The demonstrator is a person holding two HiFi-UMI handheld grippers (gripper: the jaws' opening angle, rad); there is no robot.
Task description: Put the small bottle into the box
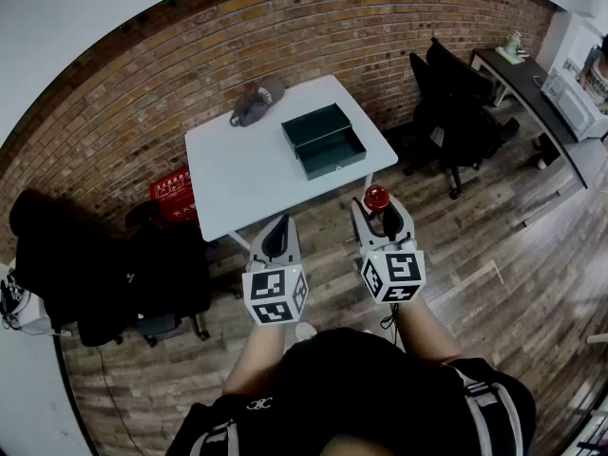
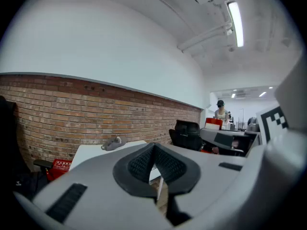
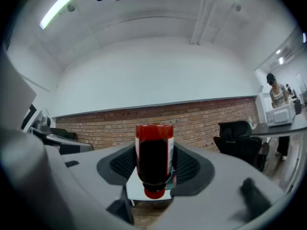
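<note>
A small dark bottle (image 3: pixel 153 152) with red ends and a white label of unreadable print is clamped by the right gripper (image 1: pixel 382 211), while the left gripper (image 1: pixel 276 237) is closed on nothing.

The left gripper (image 2: pixel 155 151) has its jaws closed together with nothing between them, and beyond them a grey cap (image 2: pixel 113 143) lies on the white counter (image 2: pixel 91 152) before a brick wall (image 2: pixel 72 109), with a black chair (image 2: pixel 186 134) alongside.
</note>
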